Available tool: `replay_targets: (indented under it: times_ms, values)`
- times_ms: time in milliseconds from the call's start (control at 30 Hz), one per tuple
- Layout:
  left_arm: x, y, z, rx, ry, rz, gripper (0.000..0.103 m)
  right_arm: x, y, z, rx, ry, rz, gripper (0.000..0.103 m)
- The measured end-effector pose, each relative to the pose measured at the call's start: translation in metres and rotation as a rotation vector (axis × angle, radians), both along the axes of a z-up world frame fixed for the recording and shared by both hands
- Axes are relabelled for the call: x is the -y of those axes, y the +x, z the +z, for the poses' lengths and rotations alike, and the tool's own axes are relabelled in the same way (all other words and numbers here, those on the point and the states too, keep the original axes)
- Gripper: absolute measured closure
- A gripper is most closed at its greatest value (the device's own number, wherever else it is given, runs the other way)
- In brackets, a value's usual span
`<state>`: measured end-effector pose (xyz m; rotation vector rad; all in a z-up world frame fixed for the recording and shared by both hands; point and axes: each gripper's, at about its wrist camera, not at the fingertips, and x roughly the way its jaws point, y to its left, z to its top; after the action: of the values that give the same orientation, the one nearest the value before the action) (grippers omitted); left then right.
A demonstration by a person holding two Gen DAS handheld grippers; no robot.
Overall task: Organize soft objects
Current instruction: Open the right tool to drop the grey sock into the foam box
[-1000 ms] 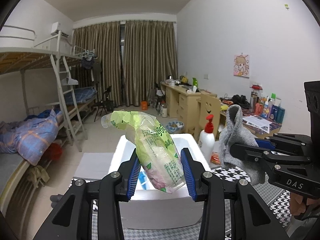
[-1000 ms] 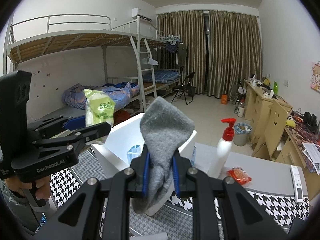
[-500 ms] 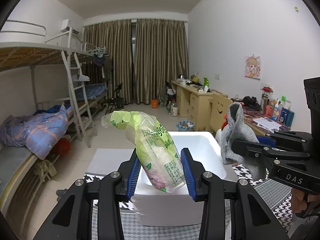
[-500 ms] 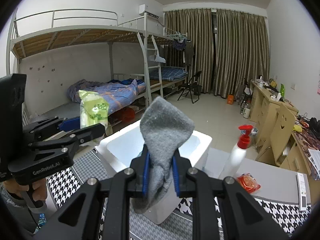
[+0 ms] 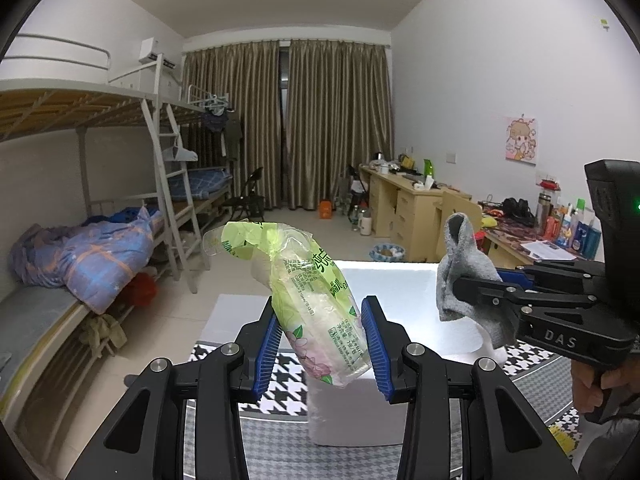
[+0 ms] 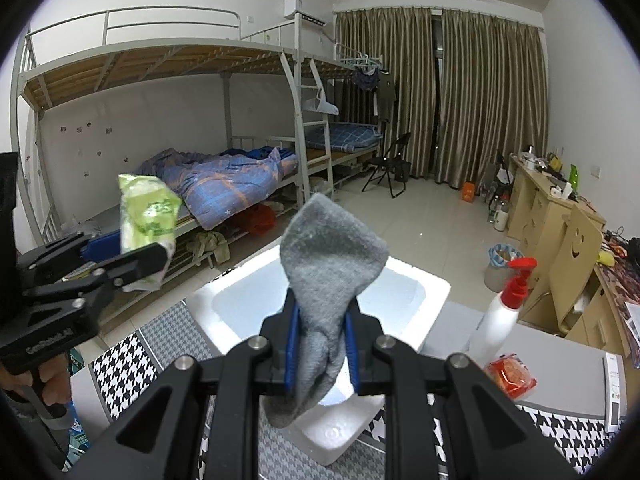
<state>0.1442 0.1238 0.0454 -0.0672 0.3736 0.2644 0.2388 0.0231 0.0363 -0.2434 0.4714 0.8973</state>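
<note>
Dorm room, white foam box (image 6: 416,280) below us.
Our left gripper (image 5: 322,344) grips a tissue pack (image 5: 316,304); our right gripper (image 6: 320,350) clamps a grey sock (image 6: 328,264).

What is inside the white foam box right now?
The white foam box looks bare where its cavity shows, but the grey sock held in the right gripper covers much of the floor, so I cannot rule anything out.

Foam box (image 6: 424,292) on table (image 6: 568,352); pump bottle (image 6: 500,312) right of box.
</note>
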Motion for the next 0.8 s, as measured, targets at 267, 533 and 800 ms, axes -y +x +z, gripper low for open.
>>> replay_targets:
  times_ms: [267, 533, 800]
  values:
    - [-0.008, -0.005, -0.004, -0.004, -0.01, 0.029, 0.061, -0.009, 0.004, -0.003, -0.012, -0.02, -0.002, 0.079]
    - [-0.011, -0.007, -0.004, -0.003, -0.009, 0.036, 0.061, -0.015, 0.008, -0.007, -0.025, -0.025, -0.006, 0.058]
    - [-0.016, -0.009, -0.005, -0.005, -0.014, 0.044, 0.061, -0.014, 0.004, -0.004, -0.019, -0.01, 0.005, 0.025]
